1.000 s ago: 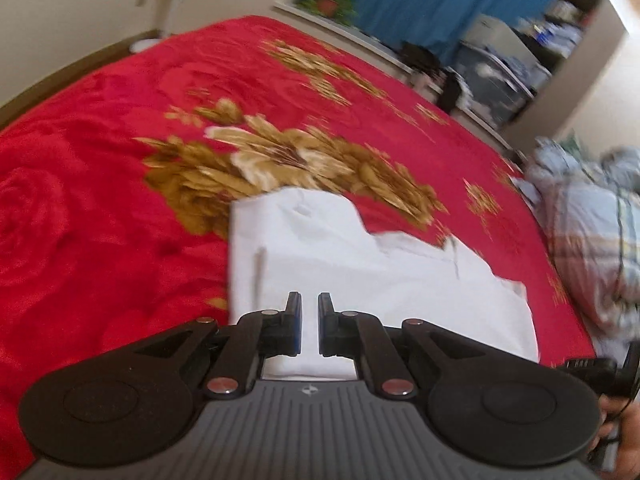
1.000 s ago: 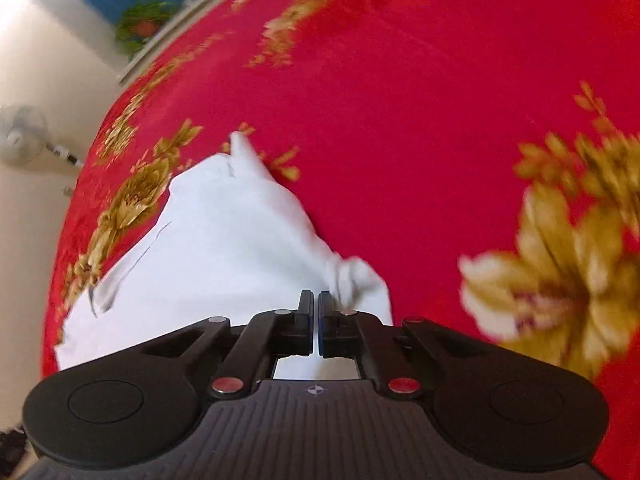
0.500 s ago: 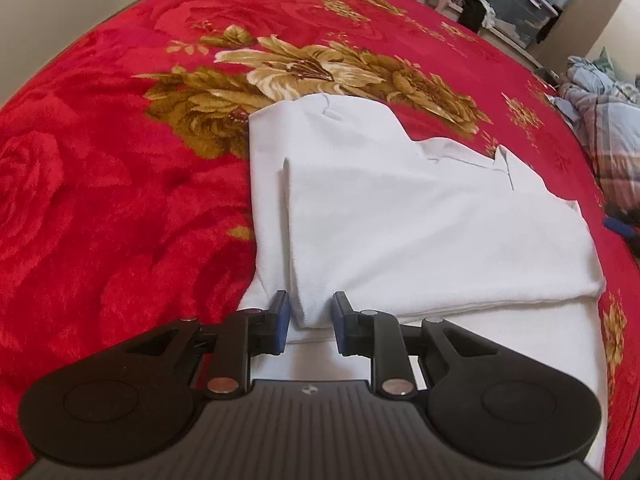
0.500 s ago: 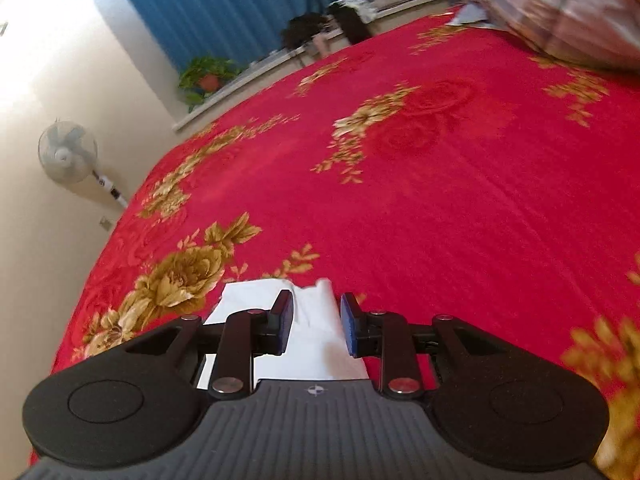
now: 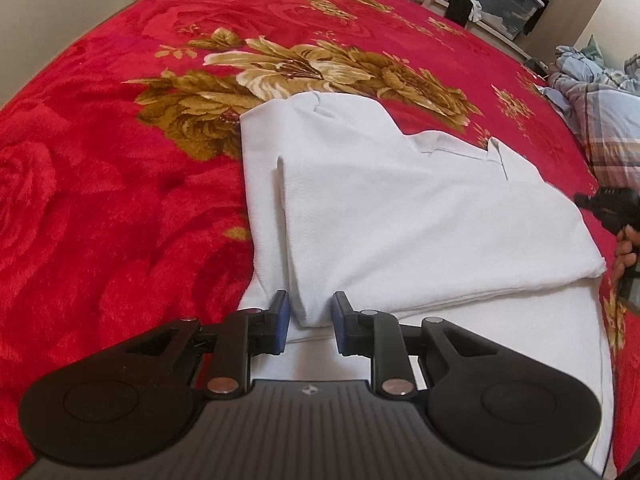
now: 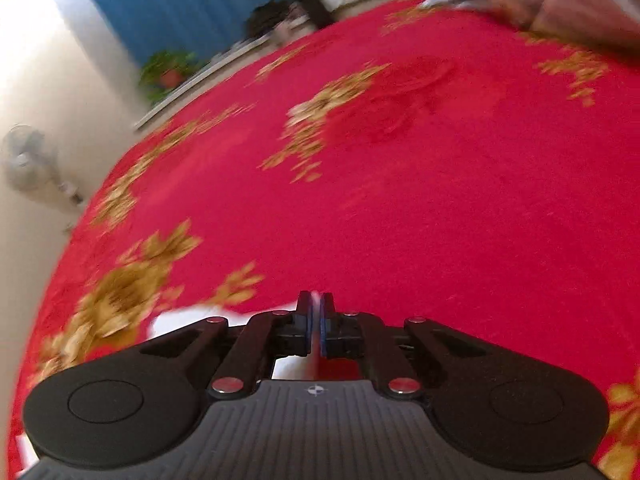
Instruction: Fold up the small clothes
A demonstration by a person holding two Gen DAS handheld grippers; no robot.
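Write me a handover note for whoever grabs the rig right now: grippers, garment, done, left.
Left hand-held gripper: jaws apart, straddling the near corner of the folded layer of the white knit cotton garment, pads not pressing it.
Right hand-held gripper: shut, empty, over the red floral plush blanket; its view is blurred.
Garment: lying flat on the blanket, one layer folded over the lower one, collar at the far edge.
Done: one fold laid down.
Left: probably another fold to make it compact, then square the edges.
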